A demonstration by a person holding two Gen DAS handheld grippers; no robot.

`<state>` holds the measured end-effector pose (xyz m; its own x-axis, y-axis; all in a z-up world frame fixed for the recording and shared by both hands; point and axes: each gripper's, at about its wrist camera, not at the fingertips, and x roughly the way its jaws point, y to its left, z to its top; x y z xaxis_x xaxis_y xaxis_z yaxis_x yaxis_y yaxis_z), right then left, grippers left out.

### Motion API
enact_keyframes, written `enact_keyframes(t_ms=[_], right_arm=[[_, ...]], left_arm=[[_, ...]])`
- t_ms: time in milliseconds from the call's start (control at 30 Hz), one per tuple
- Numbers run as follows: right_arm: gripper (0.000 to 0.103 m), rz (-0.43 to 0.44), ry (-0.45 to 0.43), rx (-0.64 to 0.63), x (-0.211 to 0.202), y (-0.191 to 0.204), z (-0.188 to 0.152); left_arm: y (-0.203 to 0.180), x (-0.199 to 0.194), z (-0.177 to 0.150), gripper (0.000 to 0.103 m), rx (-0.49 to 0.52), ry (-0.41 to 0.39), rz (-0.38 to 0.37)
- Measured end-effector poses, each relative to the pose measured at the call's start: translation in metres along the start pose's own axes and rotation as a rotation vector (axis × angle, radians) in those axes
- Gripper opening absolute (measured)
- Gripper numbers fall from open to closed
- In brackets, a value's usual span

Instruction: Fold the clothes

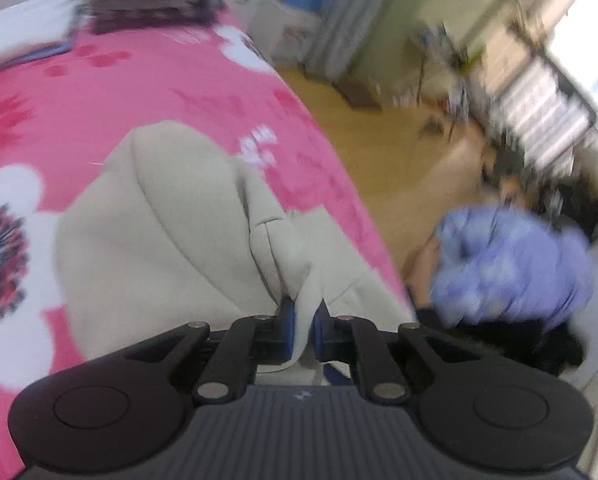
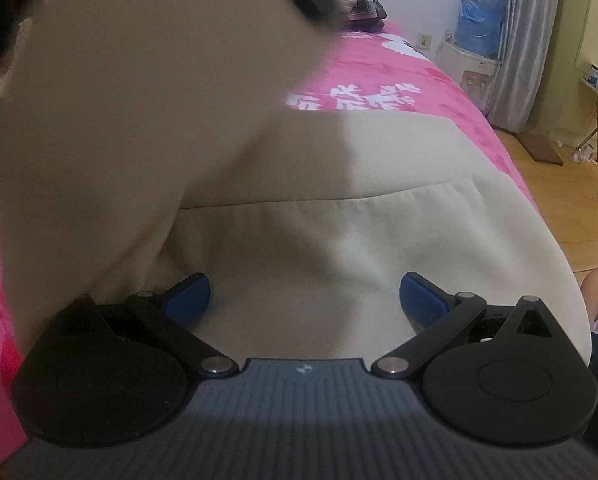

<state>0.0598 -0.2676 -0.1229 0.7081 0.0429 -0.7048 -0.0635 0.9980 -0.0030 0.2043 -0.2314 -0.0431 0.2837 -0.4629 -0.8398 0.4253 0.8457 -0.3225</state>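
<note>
The left gripper is clamped on a fold of the beige garment, which lies across the pink bedspread at the centre of the left wrist view; to fold well, I judge it should carry that pinched edge flat over the body and line it up with the seam before letting go. The right gripper hovers with jaws wide apart over the cloth at lower centre, holding nothing, while open bedspread lies at upper right and the bed's edge drops to wooden floor at right.

a matt, soft beige knit garment is lying on a fuzzy pink fleece blanket, beside a glossy wooden floor at right.
</note>
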Motion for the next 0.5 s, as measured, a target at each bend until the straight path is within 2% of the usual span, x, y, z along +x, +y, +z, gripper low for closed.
enact_keyframes(t_ms=[67, 133, 200, 233, 300, 367, 433, 500], right_arm=[[0.102, -0.003, -0.002, -0.012, 0.002, 0.001, -0.001], [0.102, -0.006, -0.006, -0.021, 0.002, 0.001, -0.002], [0.102, -0.002, -0.008, -0.017, 0.003, 0.001, -0.002], [0.102, -0.001, -0.009, -0.015, 0.003, 0.0, -0.002], [0.102, -0.001, -0.01, -0.015, 0.003, 0.0, -0.002], [0.102, -0.001, -0.01, -0.014, 0.004, 0.0, -0.002], [0.102, 0.0, -0.011, -0.014, 0.005, 0.0, -0.002], [0.102, 0.001, -0.014, -0.013, 0.005, 0.0, -0.002]], left_arm=[[0.001, 0.023, 0.003, 0.02, -0.002, 0.063, -0.01], [0.006, 0.03, 0.009, 0.026, -0.058, 0.097, -0.039], [0.012, 0.023, 0.016, 0.057, -0.124, 0.102, -0.096], [0.013, 0.015, 0.02, 0.061, -0.142, 0.084, -0.112], [0.016, -0.002, 0.029, 0.062, -0.174, 0.044, -0.138], [0.022, -0.023, 0.037, 0.065, -0.212, 0.0, -0.195], [0.027, -0.051, 0.038, 0.067, -0.239, -0.064, -0.261], [0.029, -0.078, 0.034, 0.07, -0.233, -0.133, -0.281]])
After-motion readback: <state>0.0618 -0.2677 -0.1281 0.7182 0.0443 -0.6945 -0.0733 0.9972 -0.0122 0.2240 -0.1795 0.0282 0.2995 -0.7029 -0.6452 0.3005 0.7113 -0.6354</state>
